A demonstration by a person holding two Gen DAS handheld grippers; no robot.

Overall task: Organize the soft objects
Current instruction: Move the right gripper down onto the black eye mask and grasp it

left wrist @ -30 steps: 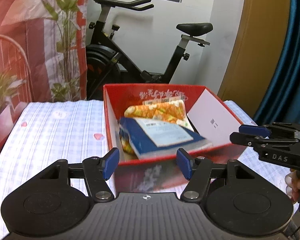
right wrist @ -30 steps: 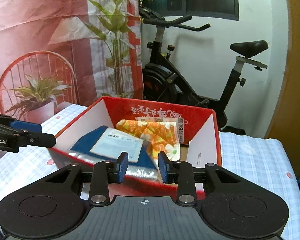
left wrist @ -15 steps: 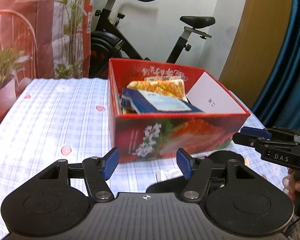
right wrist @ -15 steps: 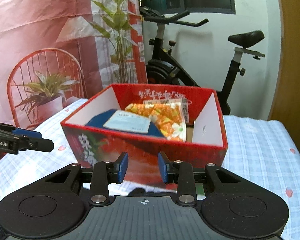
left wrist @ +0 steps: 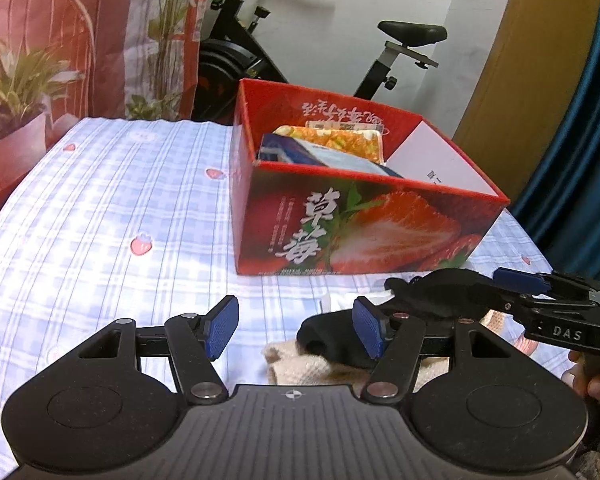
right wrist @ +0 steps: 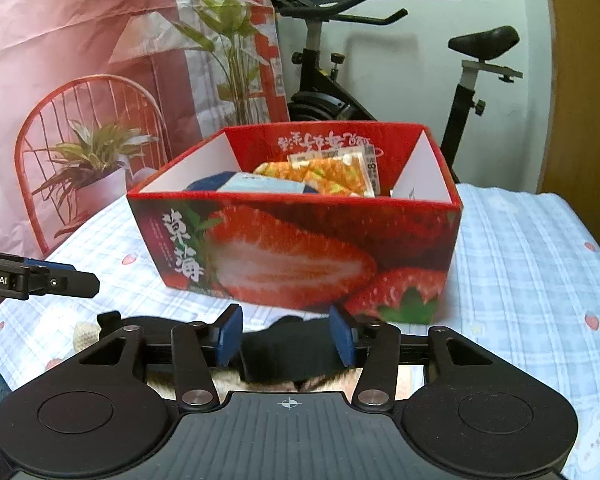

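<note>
Black soft item [right wrist: 288, 350] on beige knit cloth [left wrist: 300, 364], tabletop's near edge before strawberry box [right wrist: 300, 248]. Limp, light: pinch a bunched fold. Right gripper [right wrist: 286, 338] fingers wide astride it; left gripper [left wrist: 292, 330] wide, empty.

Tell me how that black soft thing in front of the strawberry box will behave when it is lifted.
The black fabric item lies slumped between the right gripper fingers, so it will probably droop. It looks light. It overlaps a beige knit piece, which might drag along.
</note>
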